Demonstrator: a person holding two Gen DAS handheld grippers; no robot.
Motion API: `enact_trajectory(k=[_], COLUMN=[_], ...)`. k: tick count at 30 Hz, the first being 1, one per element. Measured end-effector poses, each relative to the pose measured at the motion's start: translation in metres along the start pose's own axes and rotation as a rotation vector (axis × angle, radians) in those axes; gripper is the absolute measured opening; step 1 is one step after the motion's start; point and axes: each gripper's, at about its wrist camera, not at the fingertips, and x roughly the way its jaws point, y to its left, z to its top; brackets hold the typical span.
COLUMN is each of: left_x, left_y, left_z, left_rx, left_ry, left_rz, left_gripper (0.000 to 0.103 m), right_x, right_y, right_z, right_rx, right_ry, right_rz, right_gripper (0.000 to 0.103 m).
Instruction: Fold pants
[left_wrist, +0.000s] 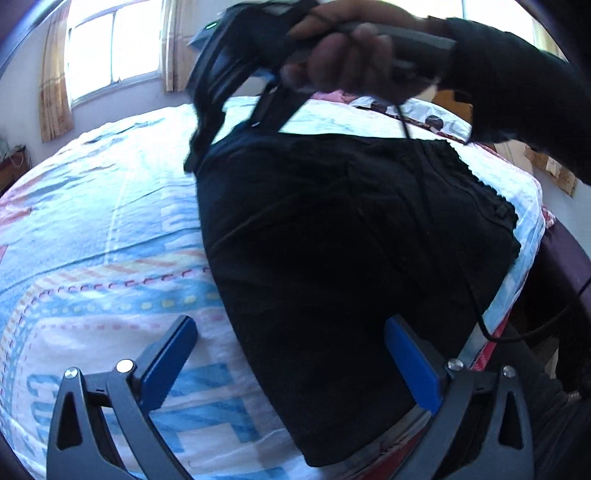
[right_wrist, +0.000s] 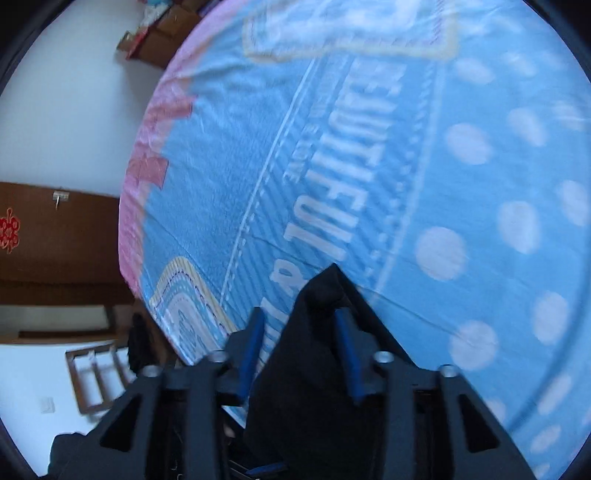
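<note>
Fold in progress, seen from both wrist cameras. The black pants lie across the patterned bedsheet, near the bed's right-hand edge in the left wrist view. The right gripper, held in the person's hand above the far end of the garment, has a peak of the black cloth rising between its 2 blue fingers; the jaws stand narrow, with the right-hand pad against the fabric and a small gap showing at the left-hand one, so a firm pinch cannot be confirmed. The left gripper hovers low over the near end of the pants with its jaws wide apart and nothing held, one blue pad over the sheet and the other over the cloth. Judged step: lifting 1 end to carry it over the rest. The next move calls for a secure grip on the raised end, a level carry toward the near end, and the left gripper pinning the near edge so the layers align
</note>
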Motion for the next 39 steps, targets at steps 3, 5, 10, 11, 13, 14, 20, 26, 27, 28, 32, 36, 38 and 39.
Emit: enact_trajectory(k=[3,5,10,11,13,14,20,26,27,28,32,36,38,39], left_x=[0.000,0.000,0.003,0.006,0.006,0.005,-0.014,-0.029,-0.027,-0.023,0.015,0.049,0.060,0.063], left_y=[-0.001,-0.001,-0.003,-0.003,-0.002,-0.003,0.001,0.019,0.020,0.021,0.030,0.044,0.046,0.046], left_z=[-0.001,-0.001,0.003,0.005,0.006,0.007,0.014,0.051,0.059,0.069,0.109,0.125,0.125,0.125], left_rx=[0.021,0.026,0.032,0.034,0.026,0.021,0.006,-0.002,0.008,0.025,0.098,0.092,0.098,0.102], left_ry=[-0.013,-0.014,-0.025,-0.029,-0.027,-0.024,-0.047,-0.119,-0.128,-0.139,-0.103,-0.038,-0.026,-0.020], left_rz=[-0.003,-0.004,0.002,0.004,0.000,0.000,0.040,0.067,0.068,0.064,0.186,0.202,0.199,0.209], left_gripper=[0.103,0.103,0.103,0.103,0.103,0.103,0.103,0.103,0.103,0.103,0.103,0.103,0.103,0.103], right_x=[0.006,0.007,0.006,0.012,0.016,0.015,-0.036,-0.130,-0.139,-0.144,-0.142,-0.142,-0.146,-0.148], right_y=[0.014,0.026,0.032,0.023,0.013,0.013,0.002,-0.037,-0.043,-0.050,-0.067,-0.097,-0.115,-0.124], right_z=[0.001,-0.001,0.000,0.004,0.007,0.007,-0.010,-0.085,-0.099,-0.114,-0.158,-0.194,-0.209,-0.214], right_rx=[-0.071,-0.130,-0.215,-0.187,-0.187,-0.192,-0.157,-0.082,-0.062,-0.033,0.015,0.124,0.194,0.226], right_ry=[-0.045,-0.097,-0.172,-0.163,-0.158,-0.157,-0.257,-0.465,-0.484,-0.494,-0.478,-0.463,-0.482,-0.498], right_rz=[-0.058,-0.116,-0.141,-0.131,-0.096,-0.091,-0.018,-0.090,-0.125,-0.150,-0.368,-0.409,-0.357,-0.316], right_gripper=[0.010,0.008,0.005,0.004,0.004,0.004,0.032,0.052,0.052,0.052,0.052,0.052,0.052,0.052])
